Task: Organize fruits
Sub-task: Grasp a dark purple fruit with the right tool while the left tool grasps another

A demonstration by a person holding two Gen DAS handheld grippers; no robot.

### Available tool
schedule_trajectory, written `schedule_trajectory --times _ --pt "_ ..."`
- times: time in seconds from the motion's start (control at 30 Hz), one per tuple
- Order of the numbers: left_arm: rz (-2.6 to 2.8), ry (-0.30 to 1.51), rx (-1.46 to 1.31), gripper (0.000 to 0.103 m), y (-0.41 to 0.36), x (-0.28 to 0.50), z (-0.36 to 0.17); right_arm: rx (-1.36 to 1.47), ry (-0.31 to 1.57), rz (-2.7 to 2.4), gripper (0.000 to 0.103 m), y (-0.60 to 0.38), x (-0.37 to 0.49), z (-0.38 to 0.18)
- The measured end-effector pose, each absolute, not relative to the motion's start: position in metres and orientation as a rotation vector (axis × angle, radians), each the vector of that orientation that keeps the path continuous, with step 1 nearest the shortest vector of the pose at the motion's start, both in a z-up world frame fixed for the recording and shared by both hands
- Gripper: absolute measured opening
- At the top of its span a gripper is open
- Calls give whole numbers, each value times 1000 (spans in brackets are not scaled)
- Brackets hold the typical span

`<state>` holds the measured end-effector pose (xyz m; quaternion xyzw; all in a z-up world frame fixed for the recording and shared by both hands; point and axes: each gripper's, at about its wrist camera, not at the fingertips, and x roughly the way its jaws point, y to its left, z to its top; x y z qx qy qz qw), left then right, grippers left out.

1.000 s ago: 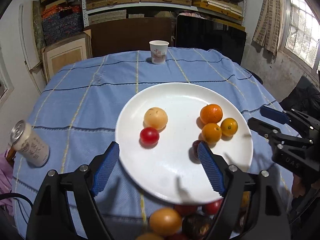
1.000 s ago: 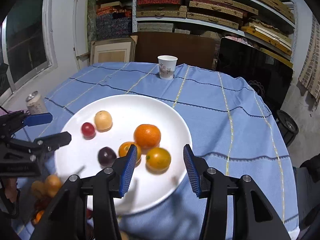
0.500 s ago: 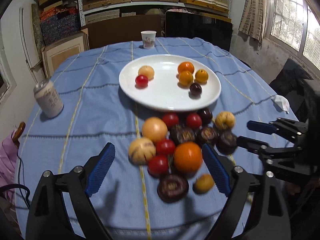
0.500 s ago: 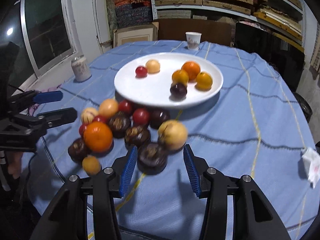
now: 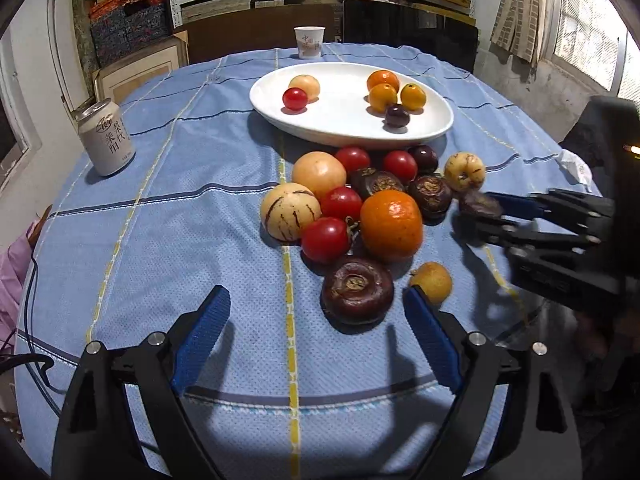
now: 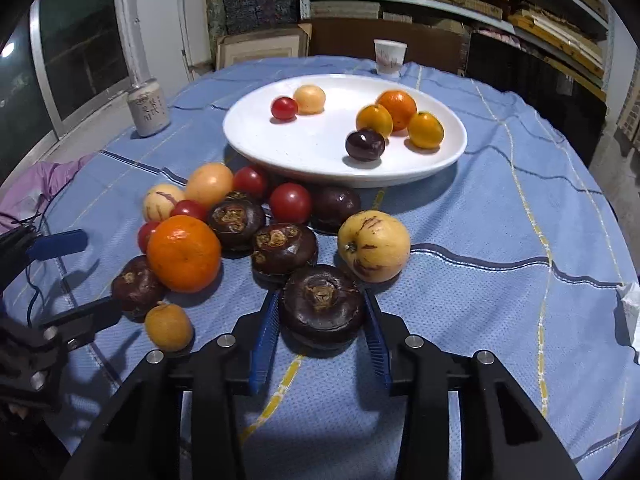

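Plate [image 6: 248, 136] holds three oranges, two dark-and-red fruits, one pale fruit.

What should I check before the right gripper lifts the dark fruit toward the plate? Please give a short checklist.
1. Right gripper jaws around the dark fruit: ok, they have just been closing.
2. Pads pressing firmly: cannot tell.
3. Striped yellow fruit clear of the held one: not ok, very close.
4. Free space on the white plate: ok.
5. Left gripper open, holding nothing: ok.
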<state>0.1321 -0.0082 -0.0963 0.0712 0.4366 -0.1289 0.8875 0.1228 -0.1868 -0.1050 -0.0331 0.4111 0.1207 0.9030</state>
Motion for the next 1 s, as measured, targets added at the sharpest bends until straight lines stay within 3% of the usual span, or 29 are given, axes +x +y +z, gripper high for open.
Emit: schedule_trajectory --times 0.67,0.73,0.83,0.87,1.0 --pt "-231 946 170 85 -22 151 -112 14 731 283 41 -206 105 -93" --pt "-251 959 166 76 -23 153 -115 15 733 287 41 -206 105 -93" --pt "-279 936 175 46 -27 149 -113 27 736 287 41 -208 106 -94" --pt "-277 931 183 42 -28 148 -112 27 737 285 41 -207 106 -94" --pt "-284 932 159 41 -26 145 -111 31 737 283 41 -208 106 -94"
